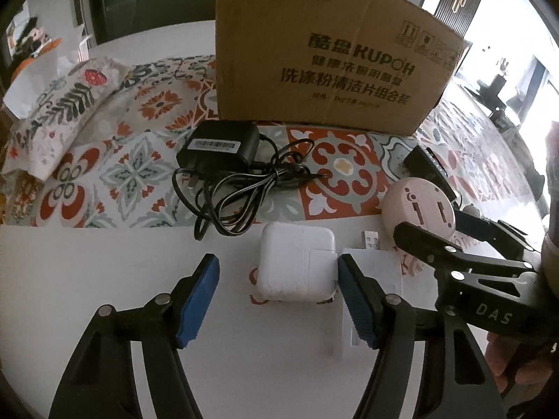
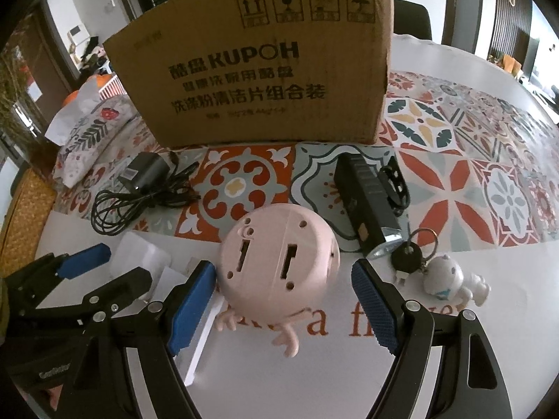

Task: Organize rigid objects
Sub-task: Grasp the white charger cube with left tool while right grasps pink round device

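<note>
Left fingers (image 1: 344, 279) spread, white charger (image 1: 297, 265) between; right fingers (image 2: 370, 296) spread around pink toy (image 2: 279, 262).

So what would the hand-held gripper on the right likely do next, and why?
Probably close on the pink round toy. The right hand-held gripper is open with its blue pads on either side of the toy, one pad near its edge, the other apart from it. The cardboard box stands just behind, a likely place to put it. The left hand-held gripper is likewise open around the white charger.
</note>
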Demonstrator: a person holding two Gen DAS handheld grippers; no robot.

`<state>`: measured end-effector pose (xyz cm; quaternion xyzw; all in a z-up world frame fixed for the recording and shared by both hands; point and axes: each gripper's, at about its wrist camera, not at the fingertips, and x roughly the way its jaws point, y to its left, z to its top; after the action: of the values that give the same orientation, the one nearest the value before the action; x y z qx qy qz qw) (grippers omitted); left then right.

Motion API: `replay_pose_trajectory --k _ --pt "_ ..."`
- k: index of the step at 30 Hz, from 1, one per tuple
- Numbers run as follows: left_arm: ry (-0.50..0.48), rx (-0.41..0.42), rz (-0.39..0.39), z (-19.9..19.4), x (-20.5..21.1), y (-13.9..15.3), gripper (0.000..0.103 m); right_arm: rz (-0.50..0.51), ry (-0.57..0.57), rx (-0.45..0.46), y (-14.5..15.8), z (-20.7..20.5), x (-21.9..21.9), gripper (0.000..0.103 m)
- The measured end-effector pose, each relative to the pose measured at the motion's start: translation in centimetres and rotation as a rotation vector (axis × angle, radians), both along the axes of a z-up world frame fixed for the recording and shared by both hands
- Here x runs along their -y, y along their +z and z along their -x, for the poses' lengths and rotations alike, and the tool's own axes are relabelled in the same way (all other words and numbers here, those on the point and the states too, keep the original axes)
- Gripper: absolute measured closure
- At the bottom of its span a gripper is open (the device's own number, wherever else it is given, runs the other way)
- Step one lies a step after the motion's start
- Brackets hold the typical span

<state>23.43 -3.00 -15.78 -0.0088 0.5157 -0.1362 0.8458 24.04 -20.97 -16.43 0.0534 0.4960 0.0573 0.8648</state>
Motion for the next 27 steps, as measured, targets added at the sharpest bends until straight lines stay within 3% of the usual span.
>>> replay_pose_trajectory --k 10,17,27 --pt "0.007 0.009 -0.027 -0.4 -0.3 -0.1 0.041 0.005 -0.009 -0.013 -0.8 -0.8 -0.2 0.022" --pt "-0.001 -0.008 0.002 -0.6 -0.2 -0.7 0.057 0.000 -0.019 -0.002 -0.9 -0.9 -0.1 0.028" --pt "0.009 0.025 0.000 0.0 -0.2 0.5 0.057 0.007 -0.037 0.015 -0.2 -0.1 0.2 0.028"
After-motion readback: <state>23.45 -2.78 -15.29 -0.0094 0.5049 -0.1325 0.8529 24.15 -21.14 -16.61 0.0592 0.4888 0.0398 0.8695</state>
